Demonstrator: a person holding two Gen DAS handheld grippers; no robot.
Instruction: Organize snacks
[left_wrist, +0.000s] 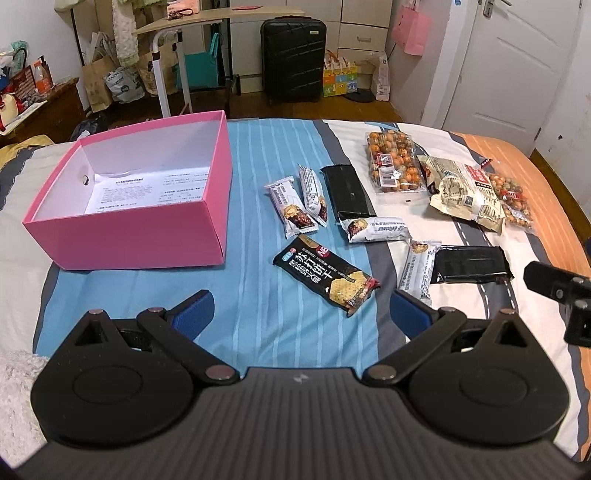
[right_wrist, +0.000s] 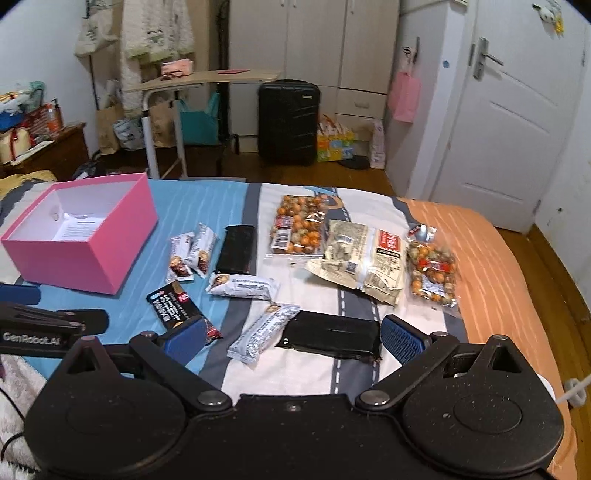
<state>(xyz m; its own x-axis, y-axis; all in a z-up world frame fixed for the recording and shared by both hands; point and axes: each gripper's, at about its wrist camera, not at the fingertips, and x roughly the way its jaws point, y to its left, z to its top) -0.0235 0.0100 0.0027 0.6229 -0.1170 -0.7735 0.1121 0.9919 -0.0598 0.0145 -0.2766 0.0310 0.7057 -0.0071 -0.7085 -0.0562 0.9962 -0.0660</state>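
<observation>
Striped bed cover (left_wrist: 258, 155) bearing scattered snack packets (left_wrist: 325, 275) beside an empty pink box (left_wrist: 140, 236). Left gripper (left_wrist: 301, 312) and right gripper (right_wrist: 291, 338) are hovering above, jaws spread, gripping nothing.

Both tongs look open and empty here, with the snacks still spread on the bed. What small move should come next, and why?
Probably lower the right tongs onto the black packet lying flat between its open fingers. Nothing is held yet, the pink box holds only a printed sheet, and that packet is the nearest snack. The left tongs are also open, close to the soda cracker packet.
</observation>
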